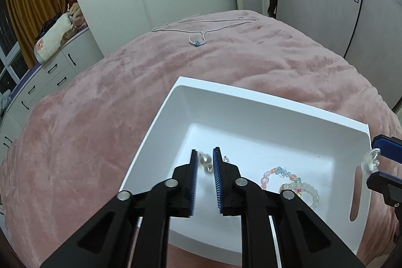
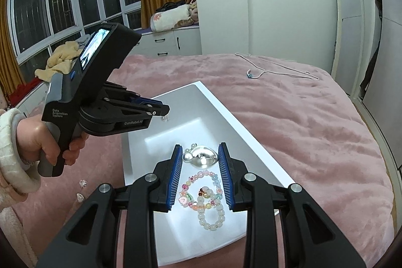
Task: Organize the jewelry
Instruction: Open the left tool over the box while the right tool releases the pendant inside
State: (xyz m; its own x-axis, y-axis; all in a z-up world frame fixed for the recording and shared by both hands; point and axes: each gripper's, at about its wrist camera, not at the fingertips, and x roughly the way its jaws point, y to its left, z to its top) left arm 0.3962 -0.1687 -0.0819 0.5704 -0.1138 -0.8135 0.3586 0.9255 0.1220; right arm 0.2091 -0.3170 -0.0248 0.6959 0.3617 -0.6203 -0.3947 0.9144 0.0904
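Note:
A white box (image 1: 251,98) (image 2: 226,114) sits on the pink bed. Inside lie two bead bracelets (image 1: 299,183) (image 2: 201,192). My left gripper (image 1: 204,155) hangs over the box's left part, open, with a pearl earring (image 1: 204,160) between its tips; I cannot tell whether it touches the pads. It shows in the right wrist view (image 2: 163,113). My right gripper (image 2: 199,150) holds a clear glass-like ornament (image 2: 201,158) between its pads above the bracelets. It shows at the right edge of the left wrist view (image 1: 374,162).
A white hanger (image 1: 201,28) (image 2: 273,67) with a blue flower lies far back on the pink blanket (image 1: 100,117). Two small crystal pieces (image 2: 81,189) lie on the blanket left of the box. Drawers (image 1: 50,77) and windows stand to the left.

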